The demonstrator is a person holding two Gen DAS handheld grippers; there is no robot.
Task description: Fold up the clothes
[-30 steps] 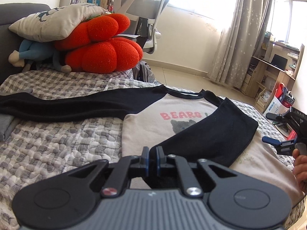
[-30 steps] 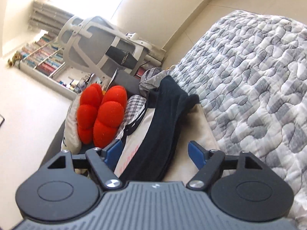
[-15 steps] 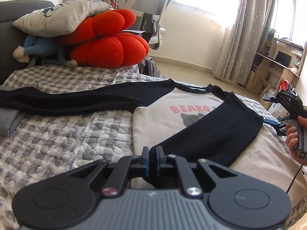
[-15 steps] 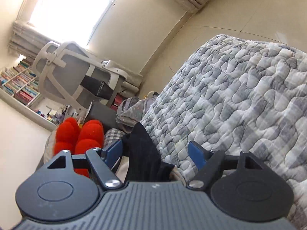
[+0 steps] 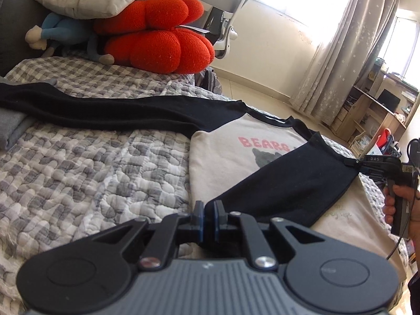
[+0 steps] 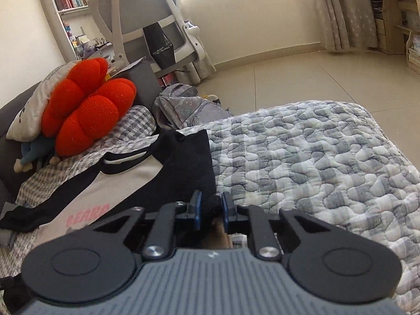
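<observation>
Your left gripper (image 5: 207,216) is clenched on the cuff end of the folded black sleeve (image 5: 288,183), which lies slantwise across the chest of the cream shirt (image 5: 223,157) spread on the grey quilt (image 5: 92,162). Your right gripper (image 6: 210,208) pinches the black fabric at the shoulder fold, at the shirt's edge beside bare quilt. The other sleeve (image 5: 105,110) stretches out flat toward the red cushion (image 5: 157,42).
</observation>
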